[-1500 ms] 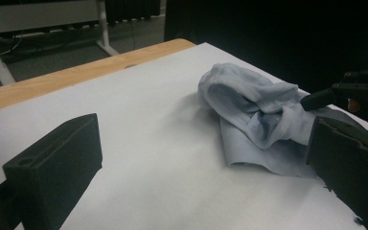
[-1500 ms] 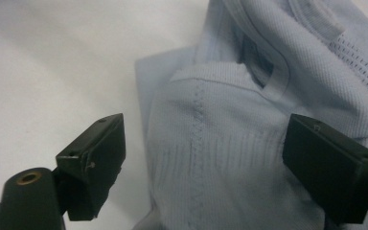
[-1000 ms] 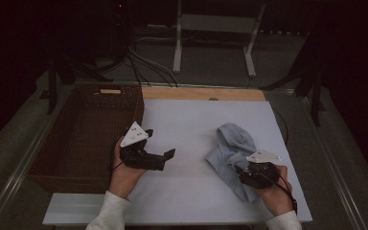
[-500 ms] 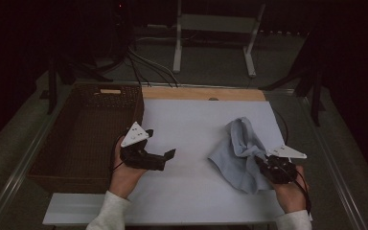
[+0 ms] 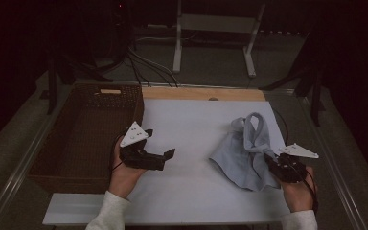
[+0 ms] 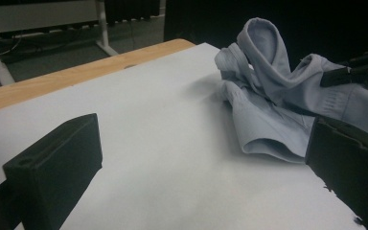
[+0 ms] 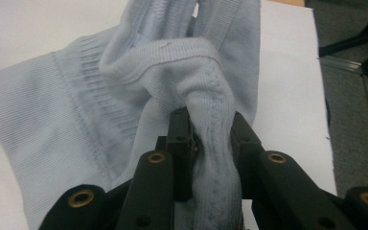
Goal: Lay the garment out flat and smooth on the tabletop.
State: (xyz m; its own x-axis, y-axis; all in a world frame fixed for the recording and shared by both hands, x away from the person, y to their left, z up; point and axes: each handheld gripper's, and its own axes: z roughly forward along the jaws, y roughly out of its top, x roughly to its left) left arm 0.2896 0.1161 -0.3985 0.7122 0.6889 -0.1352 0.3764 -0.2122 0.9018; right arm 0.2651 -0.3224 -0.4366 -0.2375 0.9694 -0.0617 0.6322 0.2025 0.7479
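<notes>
A light blue knit garment (image 5: 244,148) lies crumpled on the right side of the white table top (image 5: 191,120), one fold raised in a loop. My right gripper (image 5: 269,159) is at its right edge, shut on a thick seam of the garment (image 7: 124,96); the right gripper's (image 7: 211,139) jaws have just been closing, and the seam is pinched between them. My left gripper (image 5: 160,143) rests left of centre, open, nothing between its jaws. In the left gripper view the left gripper (image 6: 201,177) faces the garment (image 6: 278,96), well short of it.
A brown wicker basket (image 5: 43,163) stands at the table's left edge, beside my left hand. A strip of bare wood (image 5: 201,93) runs along the far edge. Beyond it are a white metal stand (image 5: 177,48) and cables on the floor.
My right gripper moved to the right with the garment's edge, dragging the cloth that way and pulling a fold up. The left gripper kept still.
</notes>
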